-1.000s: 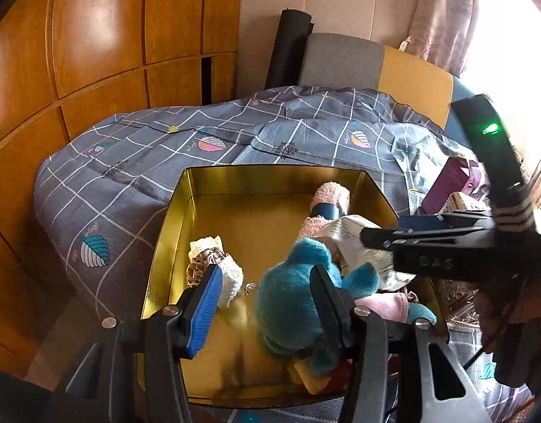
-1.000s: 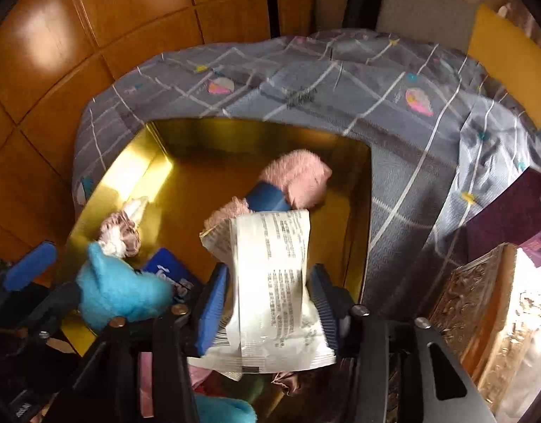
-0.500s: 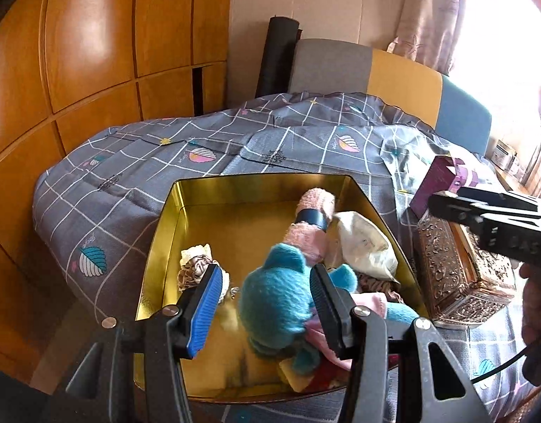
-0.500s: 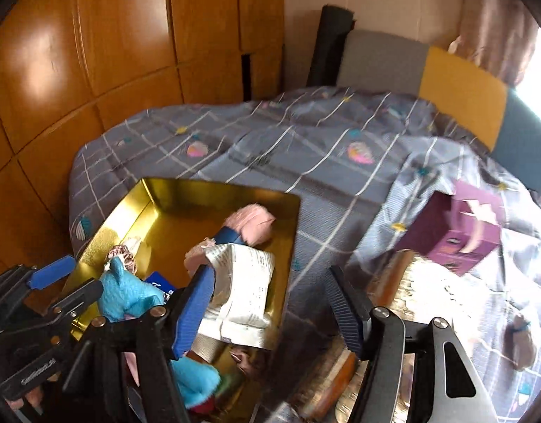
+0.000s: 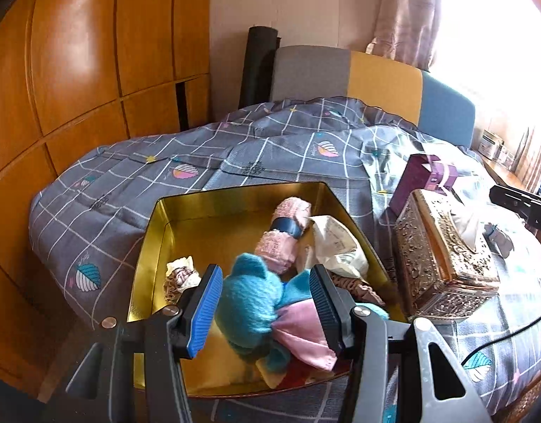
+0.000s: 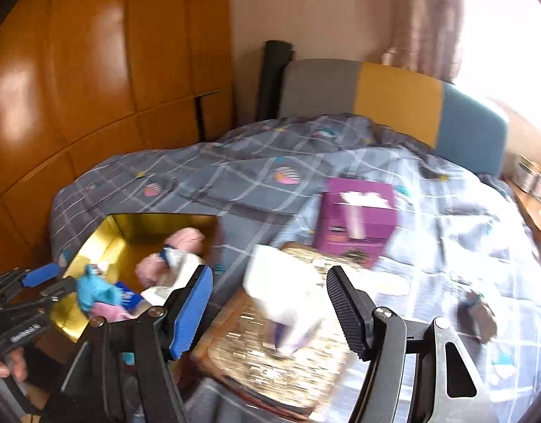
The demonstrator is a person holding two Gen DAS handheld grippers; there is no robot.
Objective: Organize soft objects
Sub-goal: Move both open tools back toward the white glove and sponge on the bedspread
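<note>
Gold tin mostly filled, more left on the bed

Left tool (image 5: 266, 312) spread around the blue plush (image 5: 251, 301) in the gold tin (image 5: 154, 243), lower centre; right tool (image 6: 270, 312) spread, empty, above the ornate tissue box (image 6: 270, 359); small item (image 6: 480, 312) remains at right.

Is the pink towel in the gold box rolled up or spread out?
Rolled up: the pink towel lies as a tight cylinder inside the gold box, cinched by a dark blue band.

No text legible anywhere. White packet (image 5: 337, 243) in gold tin (image 5: 147, 246), at tin's 3 o'clock side: lines of fine print, too small to read. Purple box (image 6: 355, 225) on bedspread: a dark label strip, blurred. Left gripper (image 6: 41, 282) body, 9 o'clock in right wrist view: white lettering, unreadable.
</note>
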